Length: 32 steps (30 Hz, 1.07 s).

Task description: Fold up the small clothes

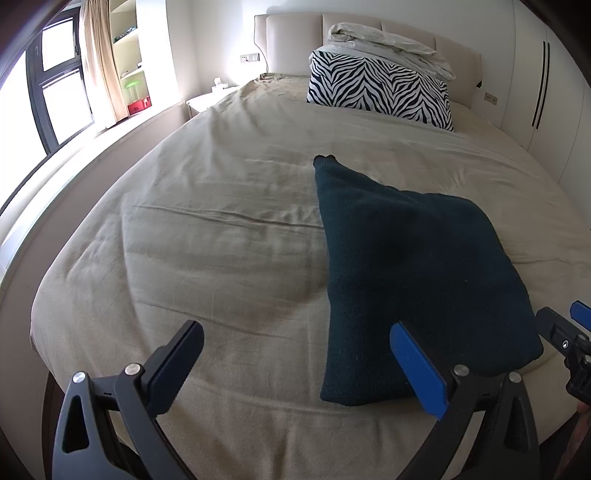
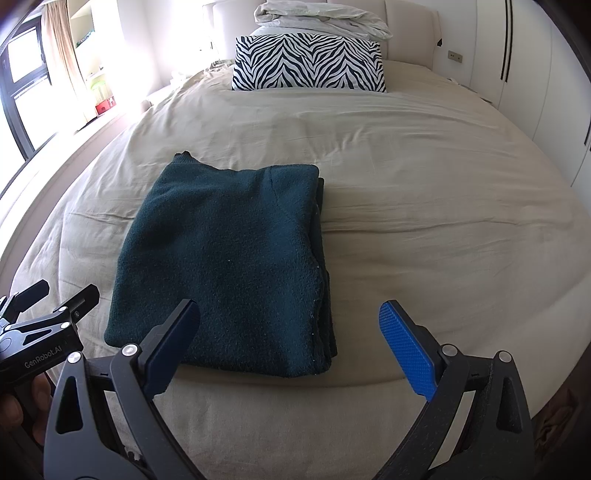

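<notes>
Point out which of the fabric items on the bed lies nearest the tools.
The folded dark teal knit garment, lying flat just ahead of both open tools. The zebra-striped pillow and crumpled white bedding sit far off at the headboard.

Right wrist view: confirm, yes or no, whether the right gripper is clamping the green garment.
No. The right gripper is open and empty, fingers spread above the folded green garment on the bed.

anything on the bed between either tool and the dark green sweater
Nothing visible. Both tools, left and right, hang open at the near edge of the folded sweater, with only bare bedsheet around it. The zebra pillow lies far beyond.
</notes>
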Available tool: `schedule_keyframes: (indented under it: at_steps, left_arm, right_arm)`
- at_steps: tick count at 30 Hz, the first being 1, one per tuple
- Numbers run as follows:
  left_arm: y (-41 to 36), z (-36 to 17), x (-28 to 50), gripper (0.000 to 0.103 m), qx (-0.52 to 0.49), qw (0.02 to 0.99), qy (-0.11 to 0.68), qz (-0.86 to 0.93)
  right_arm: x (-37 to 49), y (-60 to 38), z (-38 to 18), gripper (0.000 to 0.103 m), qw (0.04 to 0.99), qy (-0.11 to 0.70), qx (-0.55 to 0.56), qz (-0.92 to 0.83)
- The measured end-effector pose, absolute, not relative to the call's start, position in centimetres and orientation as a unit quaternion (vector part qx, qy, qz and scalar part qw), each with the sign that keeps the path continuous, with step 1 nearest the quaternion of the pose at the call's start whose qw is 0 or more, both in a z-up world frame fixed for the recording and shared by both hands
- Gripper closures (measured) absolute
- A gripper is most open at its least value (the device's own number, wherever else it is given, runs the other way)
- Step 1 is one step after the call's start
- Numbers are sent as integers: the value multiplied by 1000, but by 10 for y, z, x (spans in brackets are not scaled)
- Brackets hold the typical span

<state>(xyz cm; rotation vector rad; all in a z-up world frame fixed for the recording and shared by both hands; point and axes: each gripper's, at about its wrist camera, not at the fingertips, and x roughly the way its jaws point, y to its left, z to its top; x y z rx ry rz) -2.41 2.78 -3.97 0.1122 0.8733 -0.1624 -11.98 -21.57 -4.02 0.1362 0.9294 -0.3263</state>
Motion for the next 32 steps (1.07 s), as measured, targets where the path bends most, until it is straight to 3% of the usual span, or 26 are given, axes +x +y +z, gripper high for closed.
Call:
schedule_keyframes:
  at_steps: [32]
  left_arm:
    - [28, -41, -20, 0, 52, 901, 422, -91]
  right_arm:
    - [-122, -217, -45, 4, 878, 447, 67, -157]
